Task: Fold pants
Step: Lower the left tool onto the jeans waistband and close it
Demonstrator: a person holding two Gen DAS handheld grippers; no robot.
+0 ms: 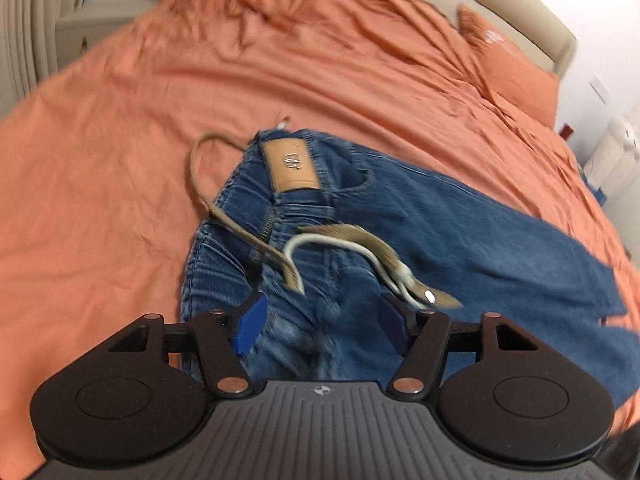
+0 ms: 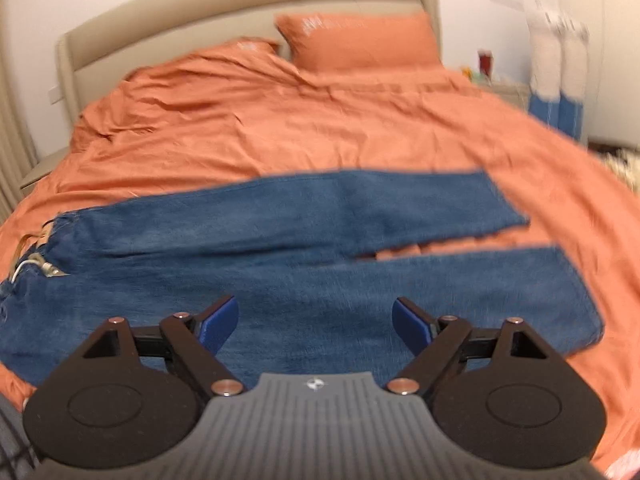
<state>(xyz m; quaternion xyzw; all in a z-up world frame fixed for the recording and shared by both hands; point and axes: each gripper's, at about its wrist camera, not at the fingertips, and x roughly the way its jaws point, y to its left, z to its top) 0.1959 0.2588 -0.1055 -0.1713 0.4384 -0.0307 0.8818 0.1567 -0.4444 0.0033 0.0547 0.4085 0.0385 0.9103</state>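
Note:
Blue jeans [image 1: 460, 224] lie spread on an orange bedspread [image 1: 120, 140]. Their waistband with a tan leather patch [image 1: 290, 164] and a tan belt [image 1: 224, 216] with a metal buckle [image 1: 408, 280] shows in the left wrist view. My left gripper [image 1: 320, 326] is open and empty, just above the waist area. In the right wrist view the jeans [image 2: 320, 240] lie sideways, waist at the left, two legs reaching right with a gap between the hems. My right gripper [image 2: 316, 322] is open and empty above the near leg.
Orange pillows [image 2: 360, 40] lean against a beige headboard [image 2: 240, 12] at the far end. A nightstand with small items [image 2: 488, 72] stands right of the bed. A blue and white object [image 2: 556, 80] stands by the wall. The orange bedspread [image 2: 280, 128] surrounds the jeans.

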